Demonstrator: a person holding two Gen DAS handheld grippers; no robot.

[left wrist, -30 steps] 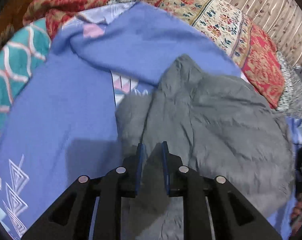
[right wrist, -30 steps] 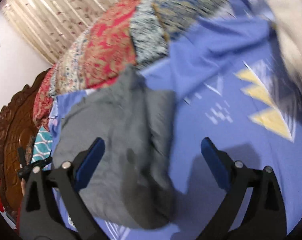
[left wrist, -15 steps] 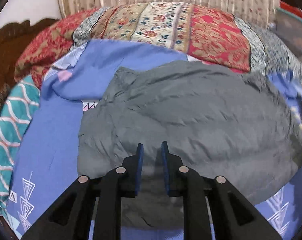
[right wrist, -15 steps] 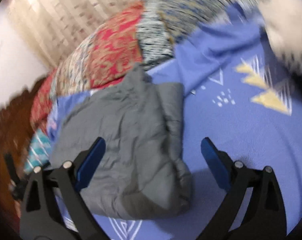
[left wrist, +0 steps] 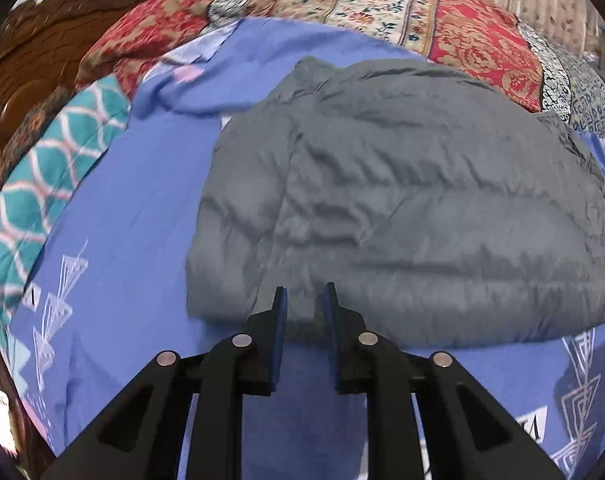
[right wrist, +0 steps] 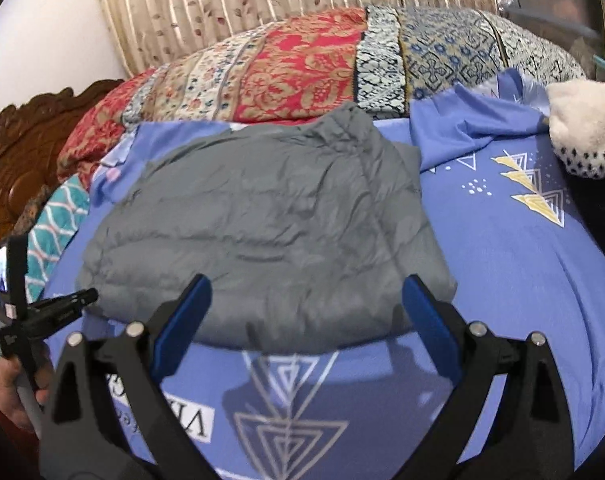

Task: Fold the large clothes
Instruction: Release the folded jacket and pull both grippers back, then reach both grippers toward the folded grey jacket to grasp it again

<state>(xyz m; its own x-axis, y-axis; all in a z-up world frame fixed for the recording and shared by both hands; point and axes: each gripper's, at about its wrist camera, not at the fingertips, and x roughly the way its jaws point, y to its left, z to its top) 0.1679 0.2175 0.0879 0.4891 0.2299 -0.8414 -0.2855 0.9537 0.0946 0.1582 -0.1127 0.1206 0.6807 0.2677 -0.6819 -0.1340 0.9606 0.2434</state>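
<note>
We saw a grey, puffy quilted garment lying folded into a rough rectangle on the periwinkle-blue bedsheet printed with white and yellow triangles, near the middle of the bed. Our left tool hung just at the garment's near edge with its two blue-padded fingers drawn close together, a narrow gap between them and nothing caught in it; whether the tips touched the fabric we could not tell. Our right tool was spread wide, released, its blue pads set either side of the garment's near edge and gripping nothing. From the right wrist view the left tool's black tip showed at the garment's left corner, with the hand holding it low at the frame's edge. Behind the garment ran a long patchwork bolster of red, cream and navy floral cloth, with a beige pleated curtain sprigged with small leaves beyond it. A teal pillow with a white lattice pattern lay beside a carved dark wooden headboard, and a cream fleecy cloth with dark dots sat on the sheet well apart from the garment.
</note>
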